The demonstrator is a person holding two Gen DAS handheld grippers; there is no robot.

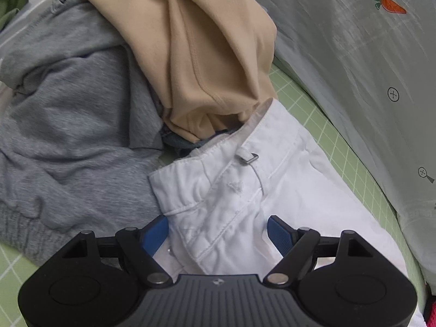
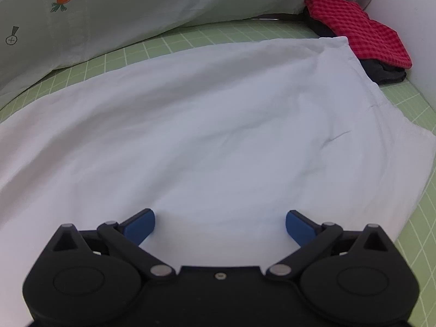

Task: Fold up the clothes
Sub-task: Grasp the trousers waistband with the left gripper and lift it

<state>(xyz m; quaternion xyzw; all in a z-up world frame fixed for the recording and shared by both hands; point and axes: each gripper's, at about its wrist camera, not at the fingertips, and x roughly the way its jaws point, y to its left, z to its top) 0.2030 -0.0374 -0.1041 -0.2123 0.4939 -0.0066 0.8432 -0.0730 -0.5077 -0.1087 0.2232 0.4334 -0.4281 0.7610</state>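
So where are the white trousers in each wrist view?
Left wrist: white trousers, waistband end, lower centre, between the open fingers of the left hand-held gripper.
Right wrist: white trousers, leg fabric filling the middle.
Shared landmark: carrot-print bedding along the far side of the green grid mat.

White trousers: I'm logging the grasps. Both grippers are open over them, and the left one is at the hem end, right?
Not the hem. The left gripper is open at the waistband of the white trousers, as the left wrist view shows. The right gripper is open too.
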